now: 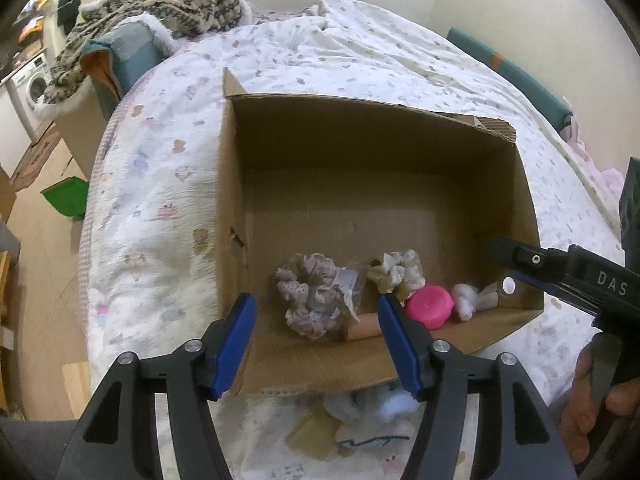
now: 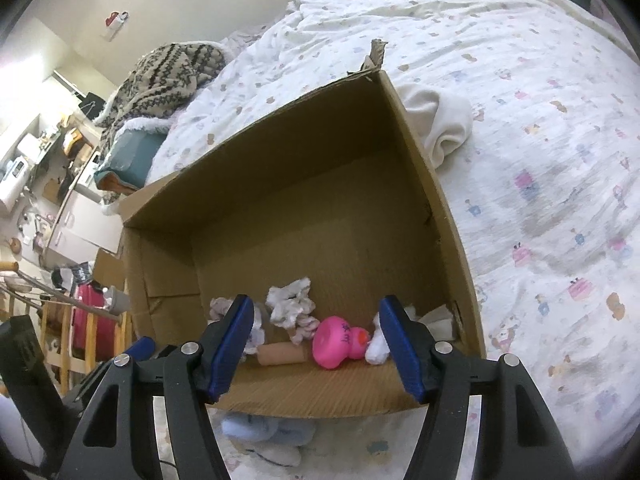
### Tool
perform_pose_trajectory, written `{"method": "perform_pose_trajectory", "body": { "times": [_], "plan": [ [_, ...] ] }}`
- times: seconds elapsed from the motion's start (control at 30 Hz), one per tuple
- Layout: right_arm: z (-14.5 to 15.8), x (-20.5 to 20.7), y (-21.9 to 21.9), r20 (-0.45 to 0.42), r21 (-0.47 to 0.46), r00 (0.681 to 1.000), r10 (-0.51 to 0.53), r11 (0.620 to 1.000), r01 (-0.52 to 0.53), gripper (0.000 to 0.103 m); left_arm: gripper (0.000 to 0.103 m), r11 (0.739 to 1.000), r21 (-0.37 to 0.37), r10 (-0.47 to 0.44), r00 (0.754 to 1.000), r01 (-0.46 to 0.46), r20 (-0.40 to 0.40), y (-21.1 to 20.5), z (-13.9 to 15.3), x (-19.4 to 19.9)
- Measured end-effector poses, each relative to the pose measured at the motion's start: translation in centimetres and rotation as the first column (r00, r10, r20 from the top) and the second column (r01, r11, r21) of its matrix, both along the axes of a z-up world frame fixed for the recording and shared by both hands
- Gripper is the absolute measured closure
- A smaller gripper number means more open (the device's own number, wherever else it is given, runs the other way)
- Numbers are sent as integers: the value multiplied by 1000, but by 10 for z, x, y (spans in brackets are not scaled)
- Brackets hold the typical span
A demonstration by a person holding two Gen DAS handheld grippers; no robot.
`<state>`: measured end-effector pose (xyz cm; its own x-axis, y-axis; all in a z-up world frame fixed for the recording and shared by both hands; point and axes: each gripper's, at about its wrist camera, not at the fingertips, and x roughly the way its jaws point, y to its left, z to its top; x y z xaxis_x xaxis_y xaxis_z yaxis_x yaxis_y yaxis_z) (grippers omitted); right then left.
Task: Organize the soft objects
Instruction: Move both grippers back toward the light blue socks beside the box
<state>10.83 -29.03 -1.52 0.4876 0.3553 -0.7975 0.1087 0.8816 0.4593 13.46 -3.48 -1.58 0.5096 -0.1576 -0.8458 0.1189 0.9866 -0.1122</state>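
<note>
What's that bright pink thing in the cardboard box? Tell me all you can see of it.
The pink toy looks like smooth rubber or plastic: a round flat-topped body with dark scribbled marks and an orange patch on one side. It lies tipped over on the floor of the box near the front wall, beside a white fluffy wad.

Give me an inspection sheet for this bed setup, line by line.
Surface: bed quilt, printed, rumpled.
Job's things: cardboard box holds two scrunchies, pink toy, tan cylinder, white wads.
Clutter: blue-white soft items and white cloth outside the box.
Grippers: left hand-held gripper open, empty; right hand-held gripper open, empty.
Cables: nothing seen.
Surroundings: patterned blanket, washing machine.
</note>
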Motion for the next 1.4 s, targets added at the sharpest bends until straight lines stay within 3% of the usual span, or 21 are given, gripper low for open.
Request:
{"method": "perform_pose_trajectory", "body": {
  "times": [0.33, 0.77, 1.07, 1.27, 1.37, 1.4],
  "plan": [
    [11, -26, 1, 5, 20, 1000, 23, 1000, -23, 34, 42, 999, 12, 37, 999, -37, 3, 16, 8, -22],
    [1, -63, 2, -50, 74, 999, 20, 997, -16, 34, 42, 996, 23, 84, 996, -83, -23, 32, 5, -51],
    [-24, -73, 18, -148, 130, 987, 68, 990, -48, 34, 42, 988, 0, 153, 986, -153, -67, 50, -2, -63],
    [-64, -72, 53, -292, 233, 938, 186, 965, -118, 34, 42, 981, -16, 193, 976, -196, -101, 59, -8, -60],
    [-72, -66, 75, -303, 167, 931, 205, 973, -160, 33, 42, 976, -32, 208, 971, -213, -118, 61, -11, -58],
    [-73, -63, 80, -302, 138, 933, 196, 977, -161, 27, 42, 976, -38, 210, 970, -216, -124, 61, -11, -58]
  ]
}}
